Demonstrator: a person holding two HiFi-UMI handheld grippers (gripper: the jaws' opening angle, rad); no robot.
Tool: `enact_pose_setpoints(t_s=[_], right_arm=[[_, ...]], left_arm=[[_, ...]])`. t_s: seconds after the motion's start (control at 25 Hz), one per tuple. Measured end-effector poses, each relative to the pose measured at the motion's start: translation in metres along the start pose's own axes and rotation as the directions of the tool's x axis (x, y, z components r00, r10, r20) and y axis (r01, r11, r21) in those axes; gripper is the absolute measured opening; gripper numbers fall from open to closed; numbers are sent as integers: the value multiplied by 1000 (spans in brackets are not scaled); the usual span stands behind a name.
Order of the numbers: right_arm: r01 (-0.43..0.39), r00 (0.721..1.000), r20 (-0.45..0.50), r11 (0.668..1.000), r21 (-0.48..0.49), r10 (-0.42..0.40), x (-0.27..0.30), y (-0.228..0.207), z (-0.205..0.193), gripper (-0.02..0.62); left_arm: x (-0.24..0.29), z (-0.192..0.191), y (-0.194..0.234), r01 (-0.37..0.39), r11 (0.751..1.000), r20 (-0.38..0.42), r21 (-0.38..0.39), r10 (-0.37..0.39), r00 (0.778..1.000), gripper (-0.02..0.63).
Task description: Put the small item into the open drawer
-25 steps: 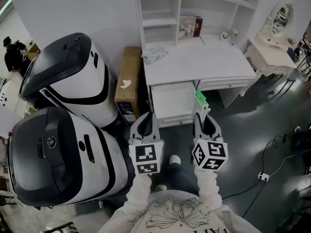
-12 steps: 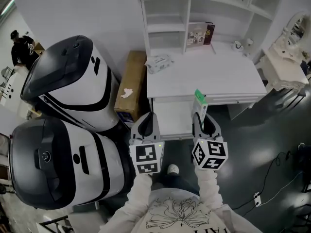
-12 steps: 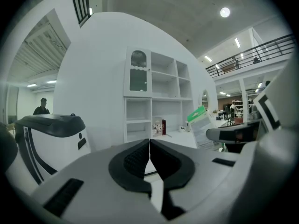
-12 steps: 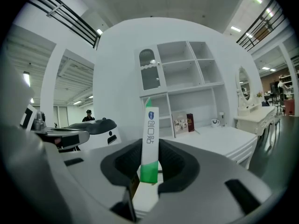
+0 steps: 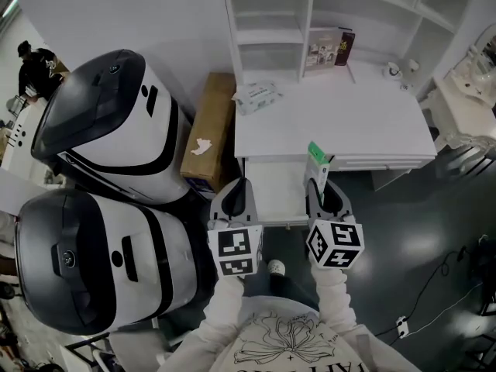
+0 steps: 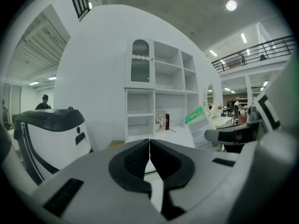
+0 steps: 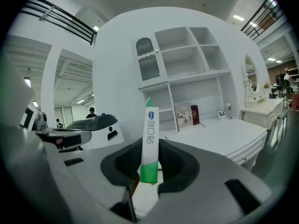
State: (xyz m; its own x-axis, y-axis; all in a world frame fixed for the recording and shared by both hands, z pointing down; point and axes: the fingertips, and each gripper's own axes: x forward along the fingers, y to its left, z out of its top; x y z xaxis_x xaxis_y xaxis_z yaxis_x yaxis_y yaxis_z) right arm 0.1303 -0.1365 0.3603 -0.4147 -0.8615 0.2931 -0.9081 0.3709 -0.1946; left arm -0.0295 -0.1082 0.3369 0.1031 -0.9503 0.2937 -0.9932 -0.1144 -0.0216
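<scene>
A white desk (image 5: 364,122) stands ahead with its open drawer (image 5: 275,192) pulled out toward me. My right gripper (image 5: 319,178) is shut on a small green-and-white tube (image 5: 317,161), held upright over the drawer's right edge; the tube (image 7: 149,146) stands between the black pads in the right gripper view. My left gripper (image 5: 238,188) hangs at the drawer's left front corner, its jaws (image 6: 149,155) shut with nothing between them. The tube (image 6: 201,125) also shows at the right of the left gripper view.
Two large white-and-black pods (image 5: 101,200) fill the left side. A cardboard box (image 5: 211,126) stands between them and the desk. On the desk lie a tissue pack (image 5: 258,95), books (image 5: 329,46) and a cup (image 5: 394,70). A shelf hutch (image 5: 271,22) rises behind. A cable (image 5: 434,301) crosses the dark floor.
The desk and drawer have come closer and slid lower in the head view. Both grippers keep their pose, the tube still in the right one.
</scene>
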Motion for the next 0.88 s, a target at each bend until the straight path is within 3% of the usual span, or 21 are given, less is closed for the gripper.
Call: enact_pose_setpoints(t_s=[0.56,0.88], right_arm=[[7,994,-105,999,36,-3,78,-18,-26,94],[21,976,-219,999,38,-12,122,-25,-64,94]], left_arm=[[86,-18,14,65,998,-82,-4,-65,995,7],[134,-53,27,101,994,-167,-38,-106,980,8]])
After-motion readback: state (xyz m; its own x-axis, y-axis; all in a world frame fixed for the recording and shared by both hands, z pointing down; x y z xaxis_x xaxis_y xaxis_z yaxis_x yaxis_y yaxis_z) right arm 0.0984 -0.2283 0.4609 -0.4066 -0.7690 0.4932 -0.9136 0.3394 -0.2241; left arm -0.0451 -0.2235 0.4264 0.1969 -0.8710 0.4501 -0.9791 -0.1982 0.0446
